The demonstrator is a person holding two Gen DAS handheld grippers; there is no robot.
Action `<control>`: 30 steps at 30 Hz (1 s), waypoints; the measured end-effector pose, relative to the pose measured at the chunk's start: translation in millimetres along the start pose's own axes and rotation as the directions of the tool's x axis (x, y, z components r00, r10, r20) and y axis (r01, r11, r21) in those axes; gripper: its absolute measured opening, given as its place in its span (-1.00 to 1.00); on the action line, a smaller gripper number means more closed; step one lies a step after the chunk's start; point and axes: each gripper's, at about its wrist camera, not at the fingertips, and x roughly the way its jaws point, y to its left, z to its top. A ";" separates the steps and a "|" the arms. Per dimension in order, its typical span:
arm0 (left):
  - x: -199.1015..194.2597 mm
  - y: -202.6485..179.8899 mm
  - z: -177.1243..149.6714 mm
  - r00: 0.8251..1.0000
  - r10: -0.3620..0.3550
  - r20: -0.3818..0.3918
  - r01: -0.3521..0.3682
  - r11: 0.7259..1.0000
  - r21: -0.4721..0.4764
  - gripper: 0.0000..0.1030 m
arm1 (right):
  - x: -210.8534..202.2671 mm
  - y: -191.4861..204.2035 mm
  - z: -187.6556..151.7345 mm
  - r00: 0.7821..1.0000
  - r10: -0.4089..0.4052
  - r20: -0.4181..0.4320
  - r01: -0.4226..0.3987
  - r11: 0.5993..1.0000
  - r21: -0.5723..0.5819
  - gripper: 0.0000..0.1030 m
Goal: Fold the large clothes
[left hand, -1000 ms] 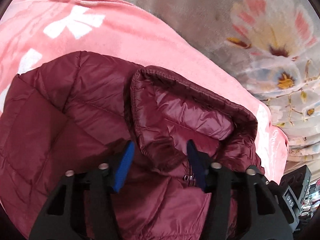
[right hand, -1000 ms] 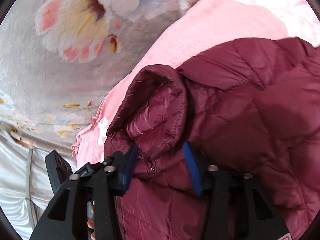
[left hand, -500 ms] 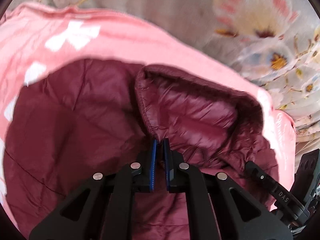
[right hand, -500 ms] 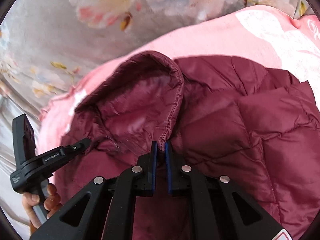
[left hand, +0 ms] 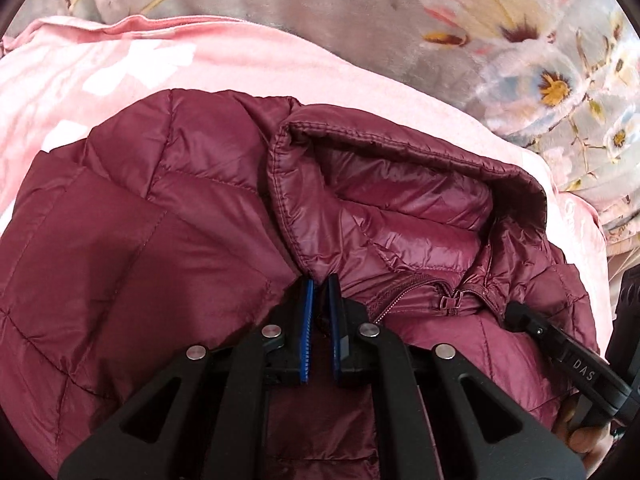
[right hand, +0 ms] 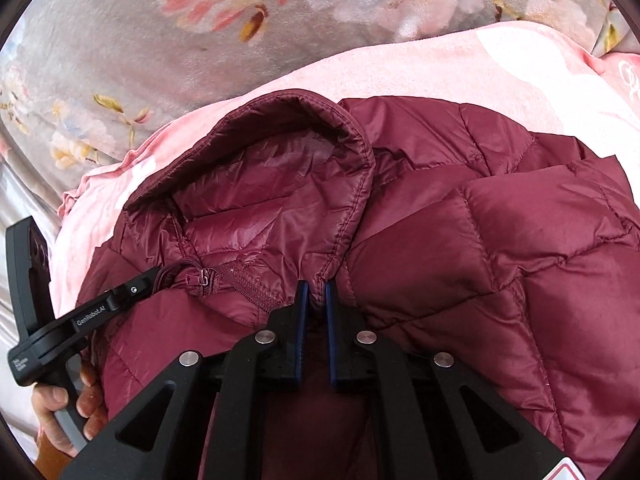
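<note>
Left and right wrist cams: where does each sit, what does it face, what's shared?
Left wrist: rides the left gripper, facing the maroon puffer jacket on the pink blanket; jaws clamp the hood's edge.
Right wrist: rides the right gripper, clamped on the hood's other edge; a hand shows.
Shared: hood, zipper pull, each other's gripper.

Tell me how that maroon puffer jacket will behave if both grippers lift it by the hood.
The jacket probably droops and folds; its quilted panels already crease. Its shiny shell looks slippery, so the hood edge might slide between the fingers. Likely light for its bulk.
</note>
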 end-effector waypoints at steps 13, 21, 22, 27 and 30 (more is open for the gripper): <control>-70.5 27.8 34.7 0.995 -0.034 0.098 0.041 0.997 -0.067 -0.49 | -84.4 -14.2 27.3 0.993 0.092 0.072 -0.097 0.992 0.077 -0.53; -61.0 -6.0 132.9 0.991 -0.043 0.123 0.064 0.984 -0.168 -0.39 | -60.3 14.5 107.9 0.984 0.042 0.174 -0.062 0.992 0.111 -0.53; -55.2 -10.6 140.5 0.992 -0.034 0.118 0.054 0.984 -0.171 -0.39 | -53.6 16.7 114.7 0.983 0.030 0.181 -0.051 0.992 0.112 -0.53; -18.0 -26.2 148.3 0.997 0.023 0.073 -0.012 0.989 -0.146 -0.40 | -15.9 27.8 120.5 0.990 0.001 0.143 -0.009 0.999 0.051 -0.53; 9.3 -28.2 133.8 0.998 0.059 0.009 -0.057 0.993 -0.101 -0.41 | 4.2 37.6 108.5 0.996 -0.011 0.084 0.014 0.999 -0.030 -0.56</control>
